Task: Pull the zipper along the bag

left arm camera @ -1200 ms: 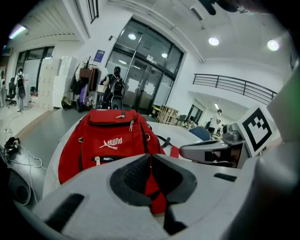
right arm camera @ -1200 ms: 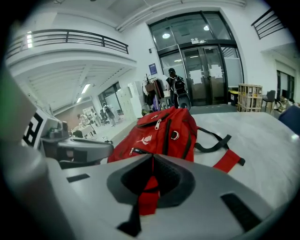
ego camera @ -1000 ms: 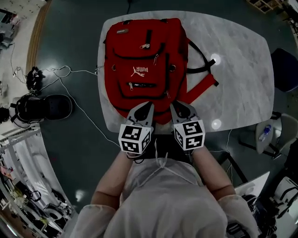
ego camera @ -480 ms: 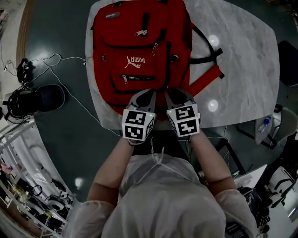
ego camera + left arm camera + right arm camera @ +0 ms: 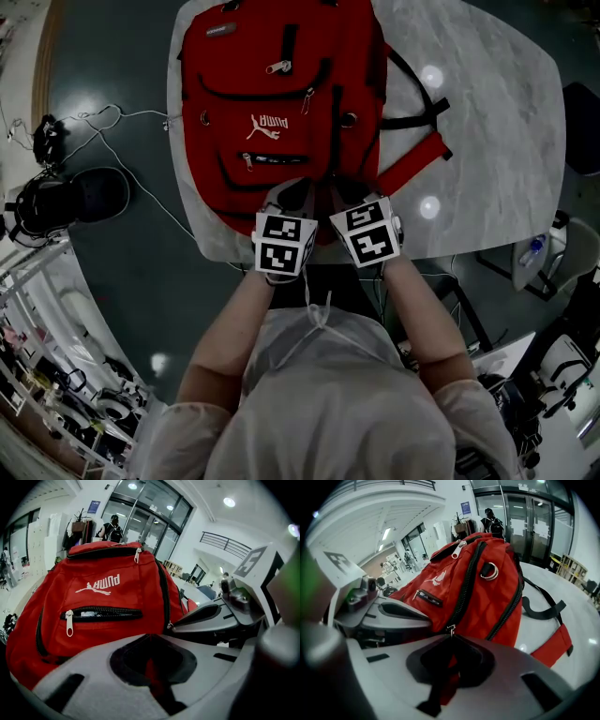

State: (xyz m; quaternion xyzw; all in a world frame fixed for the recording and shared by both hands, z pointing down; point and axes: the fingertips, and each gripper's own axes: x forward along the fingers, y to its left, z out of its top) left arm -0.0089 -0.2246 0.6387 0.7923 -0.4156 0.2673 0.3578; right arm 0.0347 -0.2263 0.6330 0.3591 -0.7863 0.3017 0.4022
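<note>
The bag (image 5: 272,103) is a red backpack lying flat on the left part of a table (image 5: 487,141). Its near end comes up to the table's near edge and its left side runs close to the left edge. The bag's far end is cut off by the top of the head view.

The main zipper (image 5: 468,583) is a black toothed track curving down the bag's side to the near end. The zipper pull (image 5: 451,630) sits there, a small metal slider with a dark tab.

The right gripper (image 5: 347,192) has just been closing its jaws, and they now pinch that tab. Just beside it, the left gripper (image 5: 292,192) has its jaws pressed together on a fold of the bag's red cloth.

The cloth looks woven and slightly puffed. A metal ring (image 5: 490,571) hangs on the side, and a front pocket (image 5: 101,613) has a black zip slit. What the pocket or the bag holds cannot be seen.

Black and red straps (image 5: 412,131) trail off the bag to the right. Beyond them the pale, marbled tabletop with rounded corners lies bare. A thin cable (image 5: 141,187) snakes over the dark floor (image 5: 112,272) to the left of the table.
</note>
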